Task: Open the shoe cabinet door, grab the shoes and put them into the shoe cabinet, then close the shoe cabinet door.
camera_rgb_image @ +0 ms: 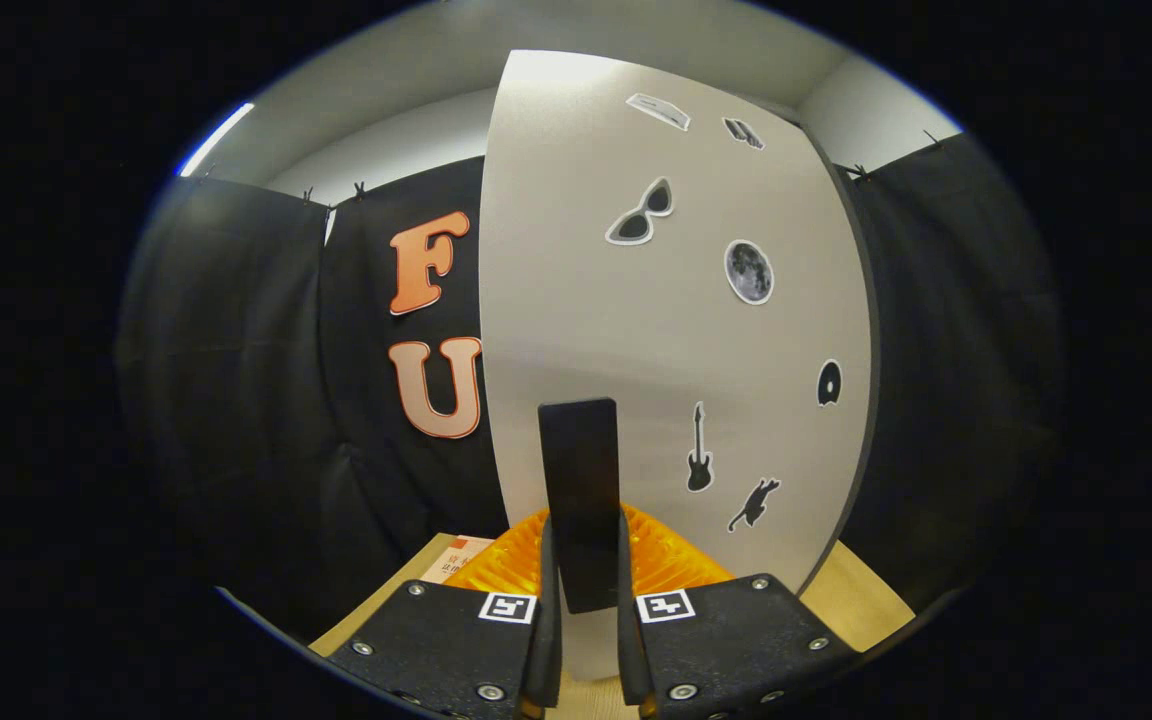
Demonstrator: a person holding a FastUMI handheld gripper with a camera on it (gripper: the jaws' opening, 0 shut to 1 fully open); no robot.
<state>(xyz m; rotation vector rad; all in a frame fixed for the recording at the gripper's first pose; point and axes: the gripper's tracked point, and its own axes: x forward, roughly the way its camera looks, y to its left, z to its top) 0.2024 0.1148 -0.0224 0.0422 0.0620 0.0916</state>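
Two fingers of the gripper [589,610] clenched on the dark upright handle [581,490] of the shoe cabinet door [636,330], one finger pressing each side of it. Handle rising between the fingers and ending above them, against the door's pale face. Door standing just ahead, swung at an angle, its dark edge [861,330] on the right. Several stickers scattered over the door's right half: sunglasses [641,212], a moon [748,271], a disc [828,382], a guitar [699,450], a cat [754,502]. Orange ribbed object [671,560] low behind the handle, spread to both sides of it; hard to identify. Wooden table [861,595] under the door's lower right corner, with a printed card [461,560] lying on its left part beside the orange object. Black cloth wall [236,400] behind on both sides.
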